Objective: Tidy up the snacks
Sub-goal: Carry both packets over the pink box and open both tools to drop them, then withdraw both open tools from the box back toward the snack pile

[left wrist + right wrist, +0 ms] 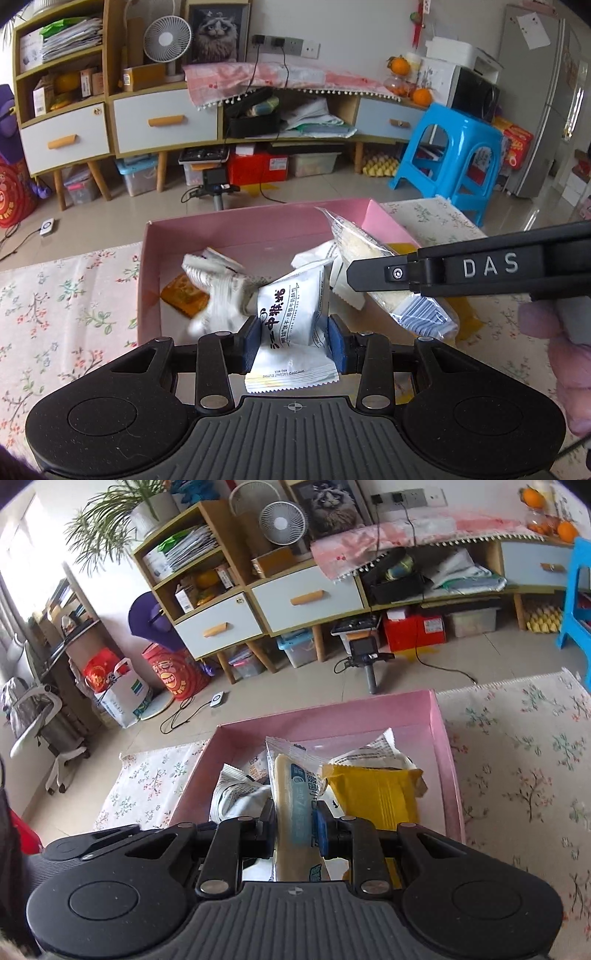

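While your left gripper [293, 341] pinched the white packet [291, 317] at lower centre, its long axis running up-frame, your right gripper [293, 825] clamped the long bar [291, 805] likewise; both hung over the pink box [258, 225] just beyond.
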Motion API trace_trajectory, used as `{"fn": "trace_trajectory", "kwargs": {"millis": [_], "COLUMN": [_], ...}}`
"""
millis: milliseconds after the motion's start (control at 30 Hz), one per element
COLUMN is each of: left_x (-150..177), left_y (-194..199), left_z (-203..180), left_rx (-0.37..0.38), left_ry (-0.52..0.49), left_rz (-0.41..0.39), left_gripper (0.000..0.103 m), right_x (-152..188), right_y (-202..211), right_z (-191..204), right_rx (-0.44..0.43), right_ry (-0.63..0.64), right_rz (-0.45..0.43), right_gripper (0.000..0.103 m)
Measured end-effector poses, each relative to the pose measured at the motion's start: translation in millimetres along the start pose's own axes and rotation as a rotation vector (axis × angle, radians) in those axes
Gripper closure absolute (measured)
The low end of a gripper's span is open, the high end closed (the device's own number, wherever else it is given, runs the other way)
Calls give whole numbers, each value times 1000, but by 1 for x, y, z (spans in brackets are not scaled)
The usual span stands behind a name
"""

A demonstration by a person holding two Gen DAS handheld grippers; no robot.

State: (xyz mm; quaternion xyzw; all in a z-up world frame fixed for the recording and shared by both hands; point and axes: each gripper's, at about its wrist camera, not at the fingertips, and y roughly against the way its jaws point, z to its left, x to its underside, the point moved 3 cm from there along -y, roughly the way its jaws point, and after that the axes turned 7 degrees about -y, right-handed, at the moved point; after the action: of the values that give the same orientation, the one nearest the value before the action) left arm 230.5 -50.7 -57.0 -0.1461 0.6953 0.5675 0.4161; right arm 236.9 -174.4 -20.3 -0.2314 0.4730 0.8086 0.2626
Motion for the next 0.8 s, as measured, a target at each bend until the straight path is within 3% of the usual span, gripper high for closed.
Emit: {"fn": "trace_trajectory", "kwargs": {"millis": [200, 367, 500, 800], "left_x": [-1, 1, 3, 7], "left_y": [-15, -13, -6, 20], "left_z": [3, 6, 5, 6], "left_rx": [-72, -66, -67, -38], "left_ry": [-19, -11, -30, -7], "left_rz": [21, 18, 19, -2], "left_gripper": [64, 60, 41, 22], "right_x": [-3, -8, -9, -8], "right_y": [-8, -7, -3, 13], "right_z": [-8, -16, -13, 0], "right_rx": [27, 28, 29, 16], "right_ry": [10, -16, -6, 45], "right_rz": [-25, -44, -44, -65], "right_gripper": [91, 89, 85, 56]}}
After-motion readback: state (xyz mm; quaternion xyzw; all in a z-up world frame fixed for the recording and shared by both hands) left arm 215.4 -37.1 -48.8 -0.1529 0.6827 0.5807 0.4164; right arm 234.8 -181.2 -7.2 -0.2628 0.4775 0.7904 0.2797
